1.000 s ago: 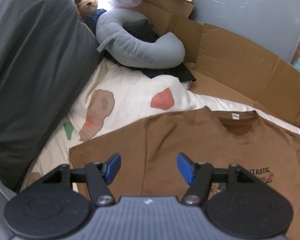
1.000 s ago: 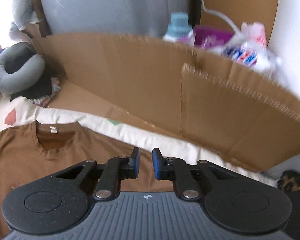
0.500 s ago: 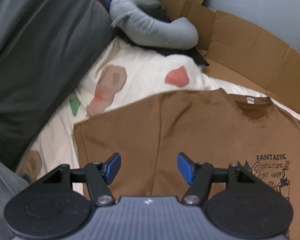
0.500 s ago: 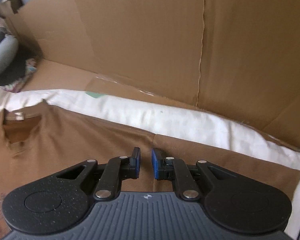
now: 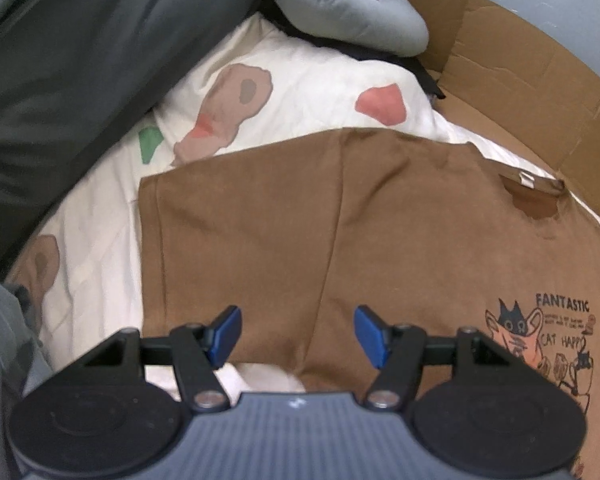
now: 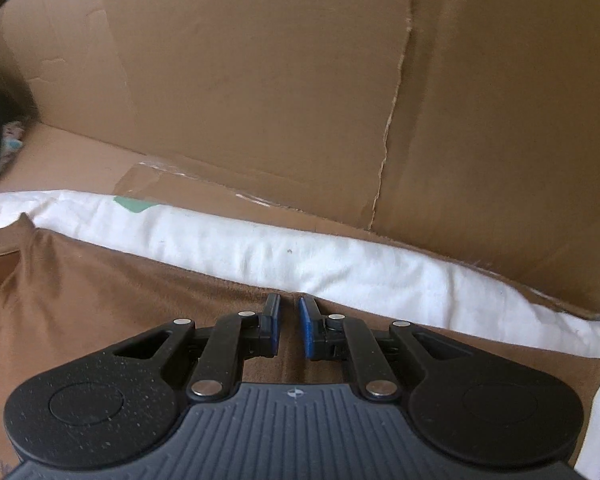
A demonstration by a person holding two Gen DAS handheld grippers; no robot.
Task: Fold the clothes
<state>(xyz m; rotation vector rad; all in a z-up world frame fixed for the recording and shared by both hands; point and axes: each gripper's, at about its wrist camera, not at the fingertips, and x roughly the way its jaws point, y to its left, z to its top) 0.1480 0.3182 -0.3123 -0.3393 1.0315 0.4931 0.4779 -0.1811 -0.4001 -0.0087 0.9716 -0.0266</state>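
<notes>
Brown T-shirt point(image 5: 380, 240) lies flat, unfolded, across frame centre; left gripper point(image 5: 296, 334) spread, right gripper point(image 6: 289, 330) narrowing, pinching nothing.

A brown short-sleeved T-shirt point(image 5: 400, 240) lies spread flat, front side up, on a white bedsheet printed with pink, tan and green patches. In the left wrist view its sleeve reaches toward 9 o'clock, the sleeve hem running straight down the frame's left half, while the neckline with a small white label sits toward 2 o'clock. A cartoon print of cats, with the words "FANTASTIC" and "CAT HAPPY", sits at about 4 o'clock. The fabric is smooth, marked only by faint creases. In the right wrist view the shirt's shoulder and other sleeve fill the lower frame, the shoulder edge slanting from 9 toward 4 o'clock.
</notes>
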